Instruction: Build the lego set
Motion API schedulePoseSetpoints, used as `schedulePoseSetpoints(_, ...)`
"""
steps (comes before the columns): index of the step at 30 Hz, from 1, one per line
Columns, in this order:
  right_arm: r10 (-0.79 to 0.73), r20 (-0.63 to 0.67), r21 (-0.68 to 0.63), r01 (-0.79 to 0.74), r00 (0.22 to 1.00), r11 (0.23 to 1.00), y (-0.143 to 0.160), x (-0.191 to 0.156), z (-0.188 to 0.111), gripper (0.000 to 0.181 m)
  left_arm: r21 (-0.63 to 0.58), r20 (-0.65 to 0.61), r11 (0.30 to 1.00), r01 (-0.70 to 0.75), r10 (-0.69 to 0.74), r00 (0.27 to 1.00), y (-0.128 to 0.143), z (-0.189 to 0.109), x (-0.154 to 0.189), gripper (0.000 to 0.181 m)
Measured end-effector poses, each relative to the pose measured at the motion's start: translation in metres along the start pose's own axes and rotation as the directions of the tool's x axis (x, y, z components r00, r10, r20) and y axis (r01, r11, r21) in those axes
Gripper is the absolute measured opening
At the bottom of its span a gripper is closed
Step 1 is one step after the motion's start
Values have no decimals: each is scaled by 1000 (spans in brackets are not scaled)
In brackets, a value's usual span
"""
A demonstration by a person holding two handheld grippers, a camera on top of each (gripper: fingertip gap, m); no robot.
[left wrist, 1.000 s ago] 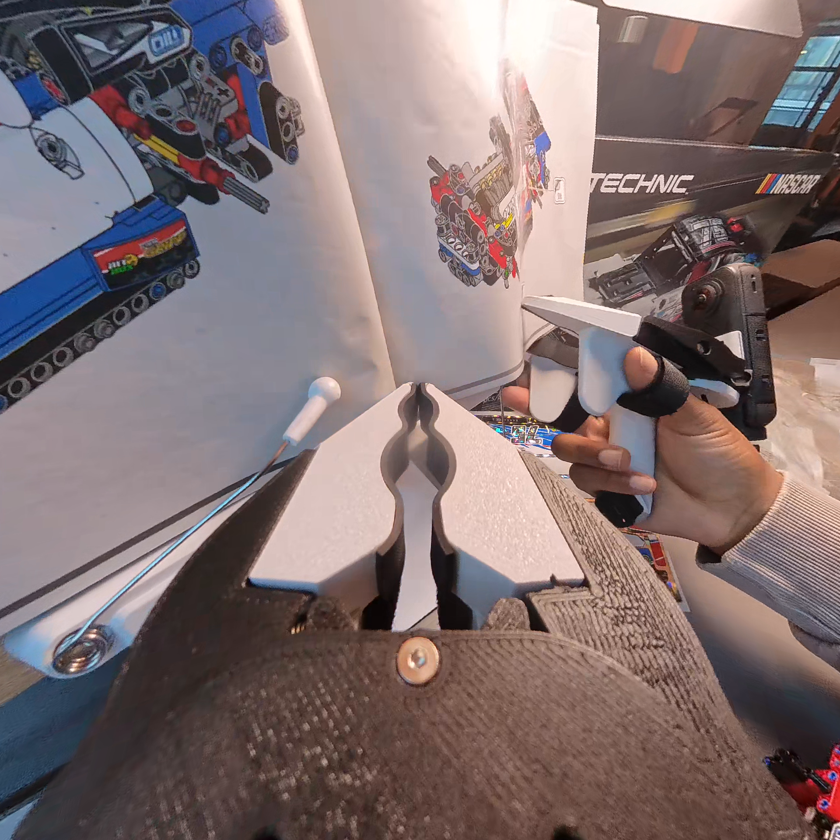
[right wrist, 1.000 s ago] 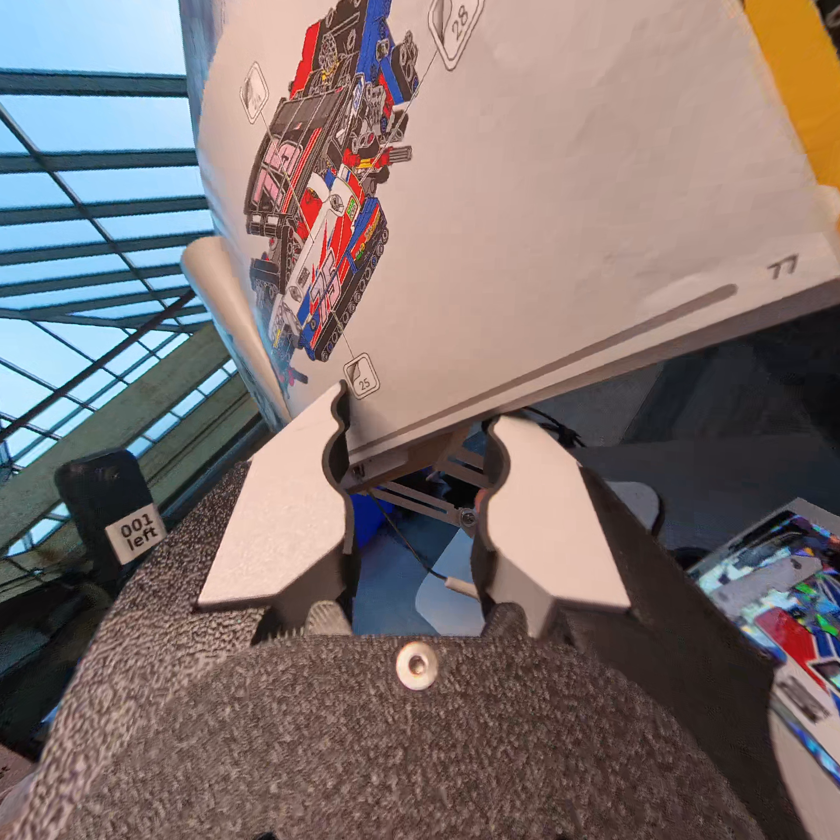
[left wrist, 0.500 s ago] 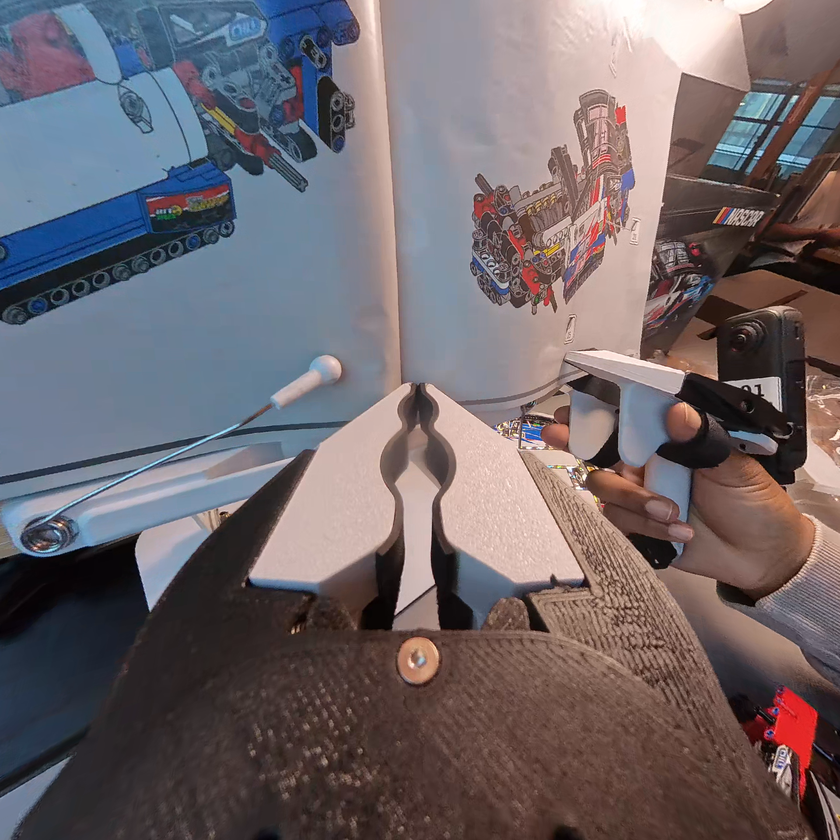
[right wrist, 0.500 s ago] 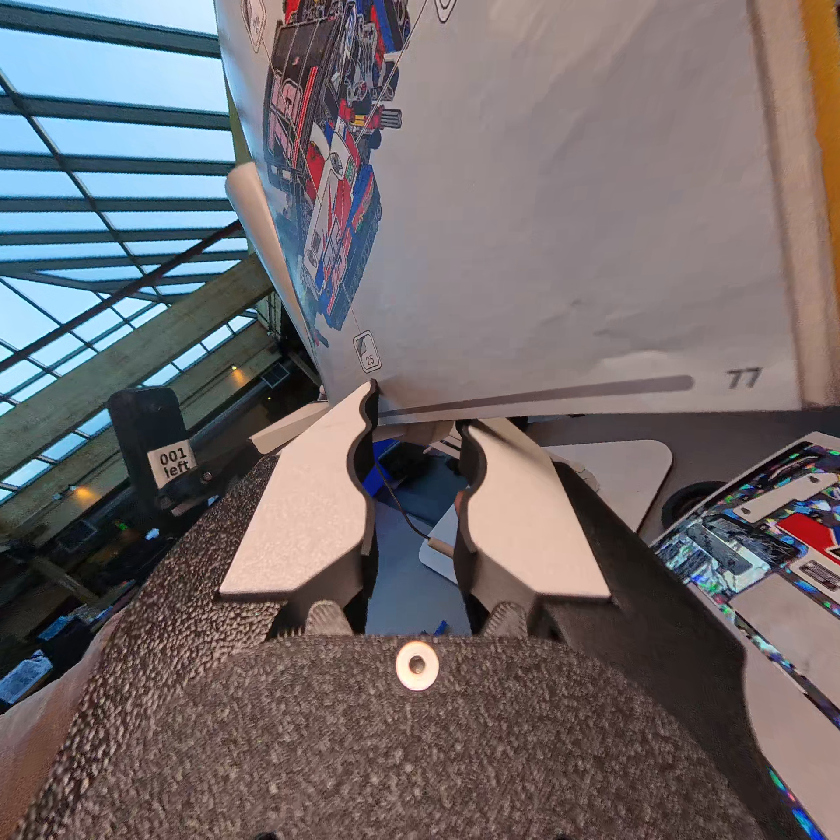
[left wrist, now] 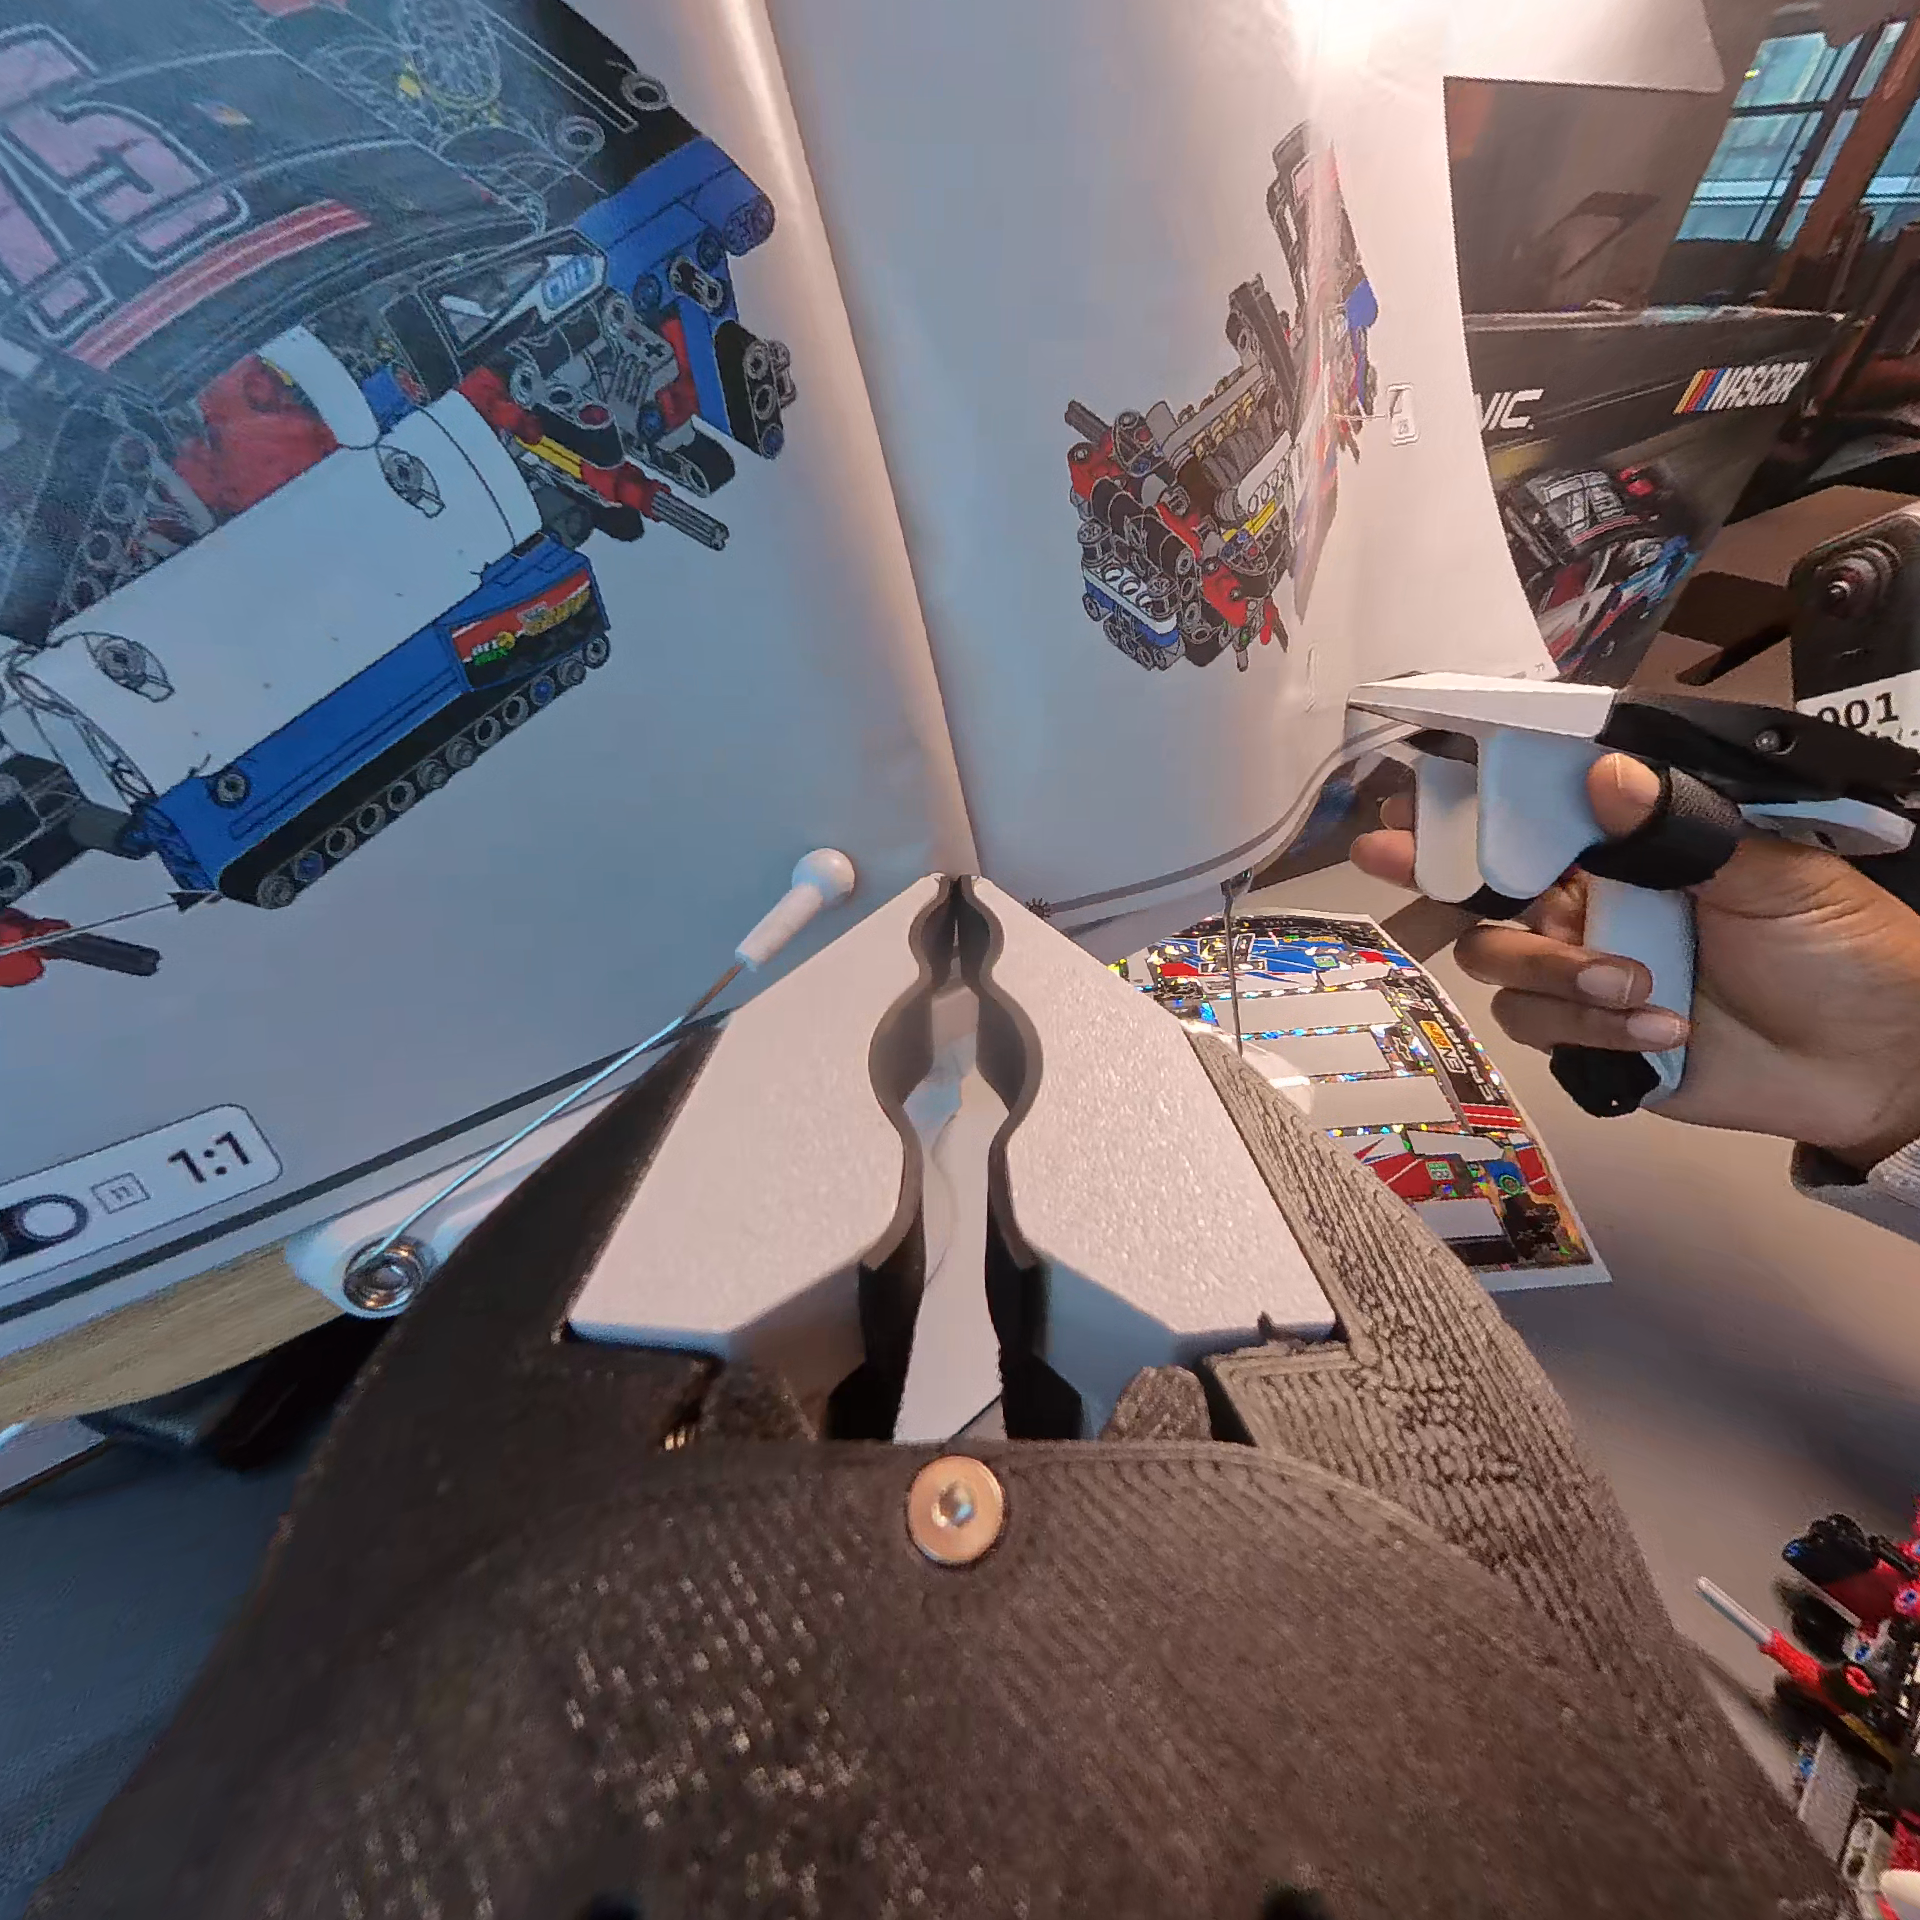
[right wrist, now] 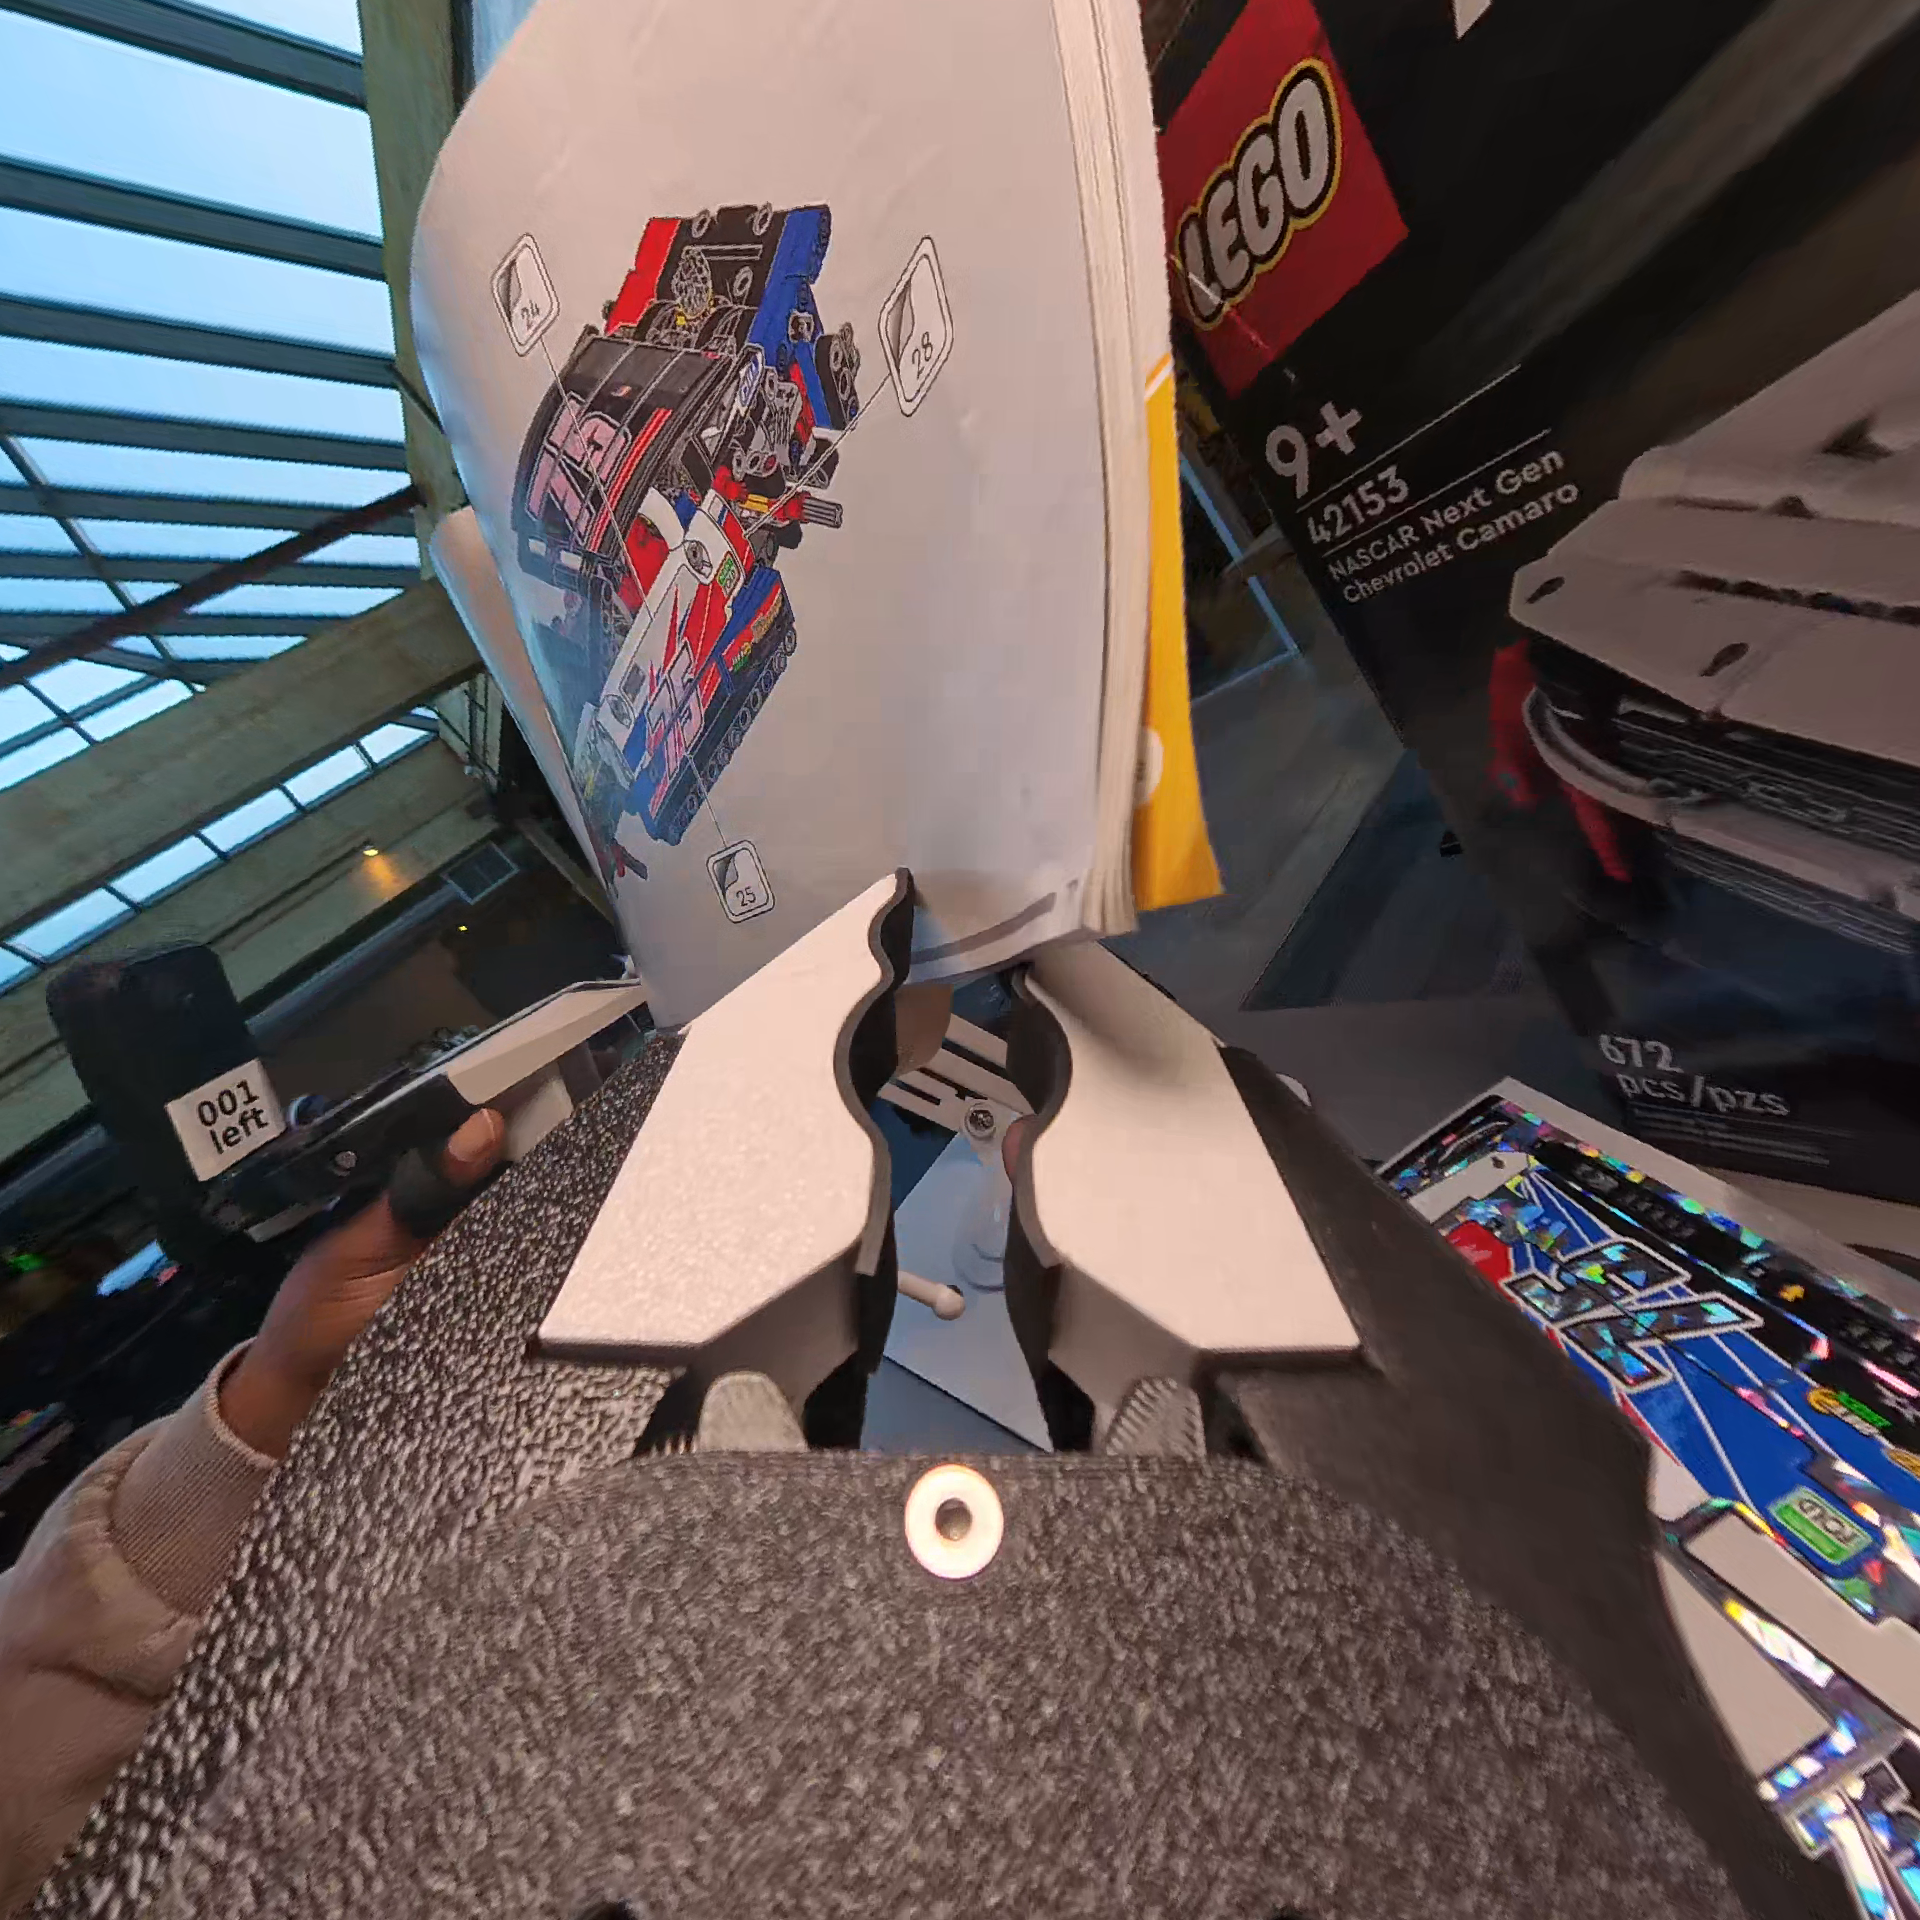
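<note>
Two tools are working at the open white paper instruction booklet [left wrist: 935, 436], which is standing upright on the grey worktop [left wrist: 1662, 1382].

The left tool [left wrist: 957, 885] is pointing at the booklet's centre fold, its grey fingers [left wrist: 790, 1122] pressed together with nothing visibly between them. The right tool [right wrist: 961, 935] is sitting at the booklet's lower right corner with its fingers apart; the page edge is lying in the gap, and whether they are touching it cannot be told. A white-tipped wire page holder [left wrist: 800, 904] is resting on the booklet's left page. A shiny holographic sticker sheet [left wrist: 1361, 1081] is lying flat just right of the booklet, the black set box [right wrist: 1558, 436] is standing behind it, and red and black lego pieces [left wrist: 1860, 1621] are lying farther right of the booklet.
</note>
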State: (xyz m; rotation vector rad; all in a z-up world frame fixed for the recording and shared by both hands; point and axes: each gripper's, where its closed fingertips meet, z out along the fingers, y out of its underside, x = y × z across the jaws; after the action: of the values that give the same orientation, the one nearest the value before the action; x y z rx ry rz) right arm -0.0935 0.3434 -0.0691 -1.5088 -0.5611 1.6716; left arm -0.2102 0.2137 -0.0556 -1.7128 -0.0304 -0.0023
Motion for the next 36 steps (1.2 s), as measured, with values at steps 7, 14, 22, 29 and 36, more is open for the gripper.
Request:
schedulePoseSetpoints(7,22,-59,-39,-25,998,999,5,22,8,10,-49,37,998,-29,31,999,7,-2,-7,0)
schedulePoseSetpoints(14,34,-20,-94,-36,999,995,12,10,-7,26,-2,62,991,-132,131,989,-1,-29,-23,0)
schedulePoseSetpoints(22,-25,-84,-66,20,996,998,-7,18,-28,9,49,301,994,-100,80,950,-28,-65,-106,29)
schedulePoseSetpoints(29,-219,-105,-88,210,970,974,-26,7,-15,2,107,188,971,214,-231,955,-24,-80,-191,107)
schedulePoseSetpoints(36,-246,-94,-79,239,965,968,-29,6,-1,1,-18,-266,923,385,-375,888,-8,-67,-168,60)
